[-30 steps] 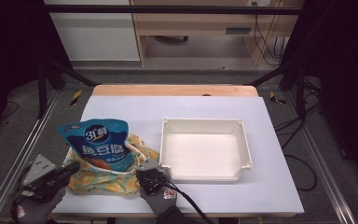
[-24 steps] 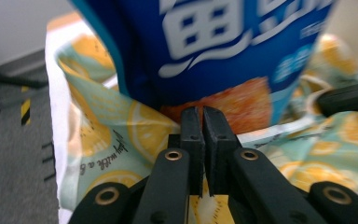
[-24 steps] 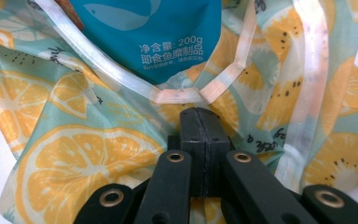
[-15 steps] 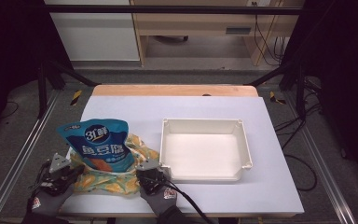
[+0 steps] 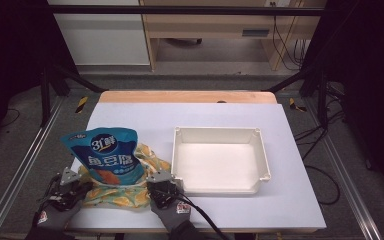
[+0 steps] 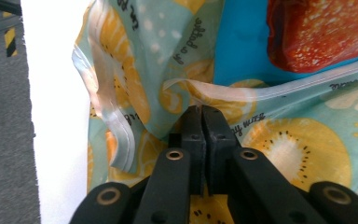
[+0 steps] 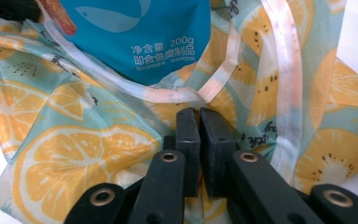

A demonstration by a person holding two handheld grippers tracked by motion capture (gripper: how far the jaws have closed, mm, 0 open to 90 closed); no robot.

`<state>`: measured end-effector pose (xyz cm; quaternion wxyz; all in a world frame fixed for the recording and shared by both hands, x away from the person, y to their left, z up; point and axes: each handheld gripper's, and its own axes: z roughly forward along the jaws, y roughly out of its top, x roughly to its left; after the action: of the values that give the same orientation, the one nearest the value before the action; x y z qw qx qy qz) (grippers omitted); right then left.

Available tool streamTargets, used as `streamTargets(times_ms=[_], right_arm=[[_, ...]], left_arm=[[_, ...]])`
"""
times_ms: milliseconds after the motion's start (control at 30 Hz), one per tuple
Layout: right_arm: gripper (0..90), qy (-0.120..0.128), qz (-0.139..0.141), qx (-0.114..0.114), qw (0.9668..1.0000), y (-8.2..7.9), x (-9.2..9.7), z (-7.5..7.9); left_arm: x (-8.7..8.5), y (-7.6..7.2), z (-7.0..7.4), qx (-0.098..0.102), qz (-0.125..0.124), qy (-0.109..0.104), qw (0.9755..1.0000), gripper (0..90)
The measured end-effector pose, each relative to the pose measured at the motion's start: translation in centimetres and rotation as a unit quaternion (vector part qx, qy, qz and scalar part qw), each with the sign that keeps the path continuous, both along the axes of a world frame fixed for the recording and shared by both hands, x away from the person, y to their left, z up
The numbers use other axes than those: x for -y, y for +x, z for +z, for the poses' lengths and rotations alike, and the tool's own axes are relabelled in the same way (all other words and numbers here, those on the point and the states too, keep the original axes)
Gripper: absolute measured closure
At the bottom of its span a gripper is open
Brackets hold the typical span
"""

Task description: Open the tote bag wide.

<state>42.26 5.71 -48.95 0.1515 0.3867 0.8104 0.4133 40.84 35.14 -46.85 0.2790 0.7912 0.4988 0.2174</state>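
Note:
A blue snack pouch (image 5: pixel 107 157) (image 7: pixel 135 32) stands inside a soft fruit-print bag (image 5: pixel 130 195) (image 6: pixel 284 149) (image 7: pixel 74 140) at the table's front left. My left gripper (image 5: pixel 82 190) (image 6: pixel 200 111) is at the bag's left side, its jaws pinched on a fold of fabric by the pale hem. My right gripper (image 5: pixel 156 181) (image 7: pixel 198 114) is at the bag's right side, its jaws nipping the fabric just under the hem loop. Both pairs of jaws have just been opening a little, with thin fabric still between them.
A shallow white tray (image 5: pixel 220 132) sits empty right of the bag, close to the right gripper. The white table top (image 5: pixel 190 112) has free room behind the bag and tray. The front edge runs just behind both gloved hands.
My left gripper has come in from the lower left and sunk to the bag's left edge. The right gripper, bag and pouch have stayed put.

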Motion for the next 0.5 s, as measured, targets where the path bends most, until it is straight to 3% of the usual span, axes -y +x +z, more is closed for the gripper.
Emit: streamTargets(times_ms=[267,467,500], right_arm=[[76.9,0.008,0.006,0.001,1.0000,-0.2,0.3,0.2],[67.1,0.037,0.017,0.013,0.9991,-0.5,0.9,1.0],[66.1,0.044,0.019,0.012,0.9988,-0.5,1.0,1.2]], left_arm=[[0.0,-0.1,0.2,0.000,-0.005,-0.009,0.9999,78.8],[-0.3,-1.0,1.2,0.020,-0.003,-0.030,0.9993,69.0],[-0.3,-1.3,1.5,0.033,0.000,-0.041,0.9986,67.3]])
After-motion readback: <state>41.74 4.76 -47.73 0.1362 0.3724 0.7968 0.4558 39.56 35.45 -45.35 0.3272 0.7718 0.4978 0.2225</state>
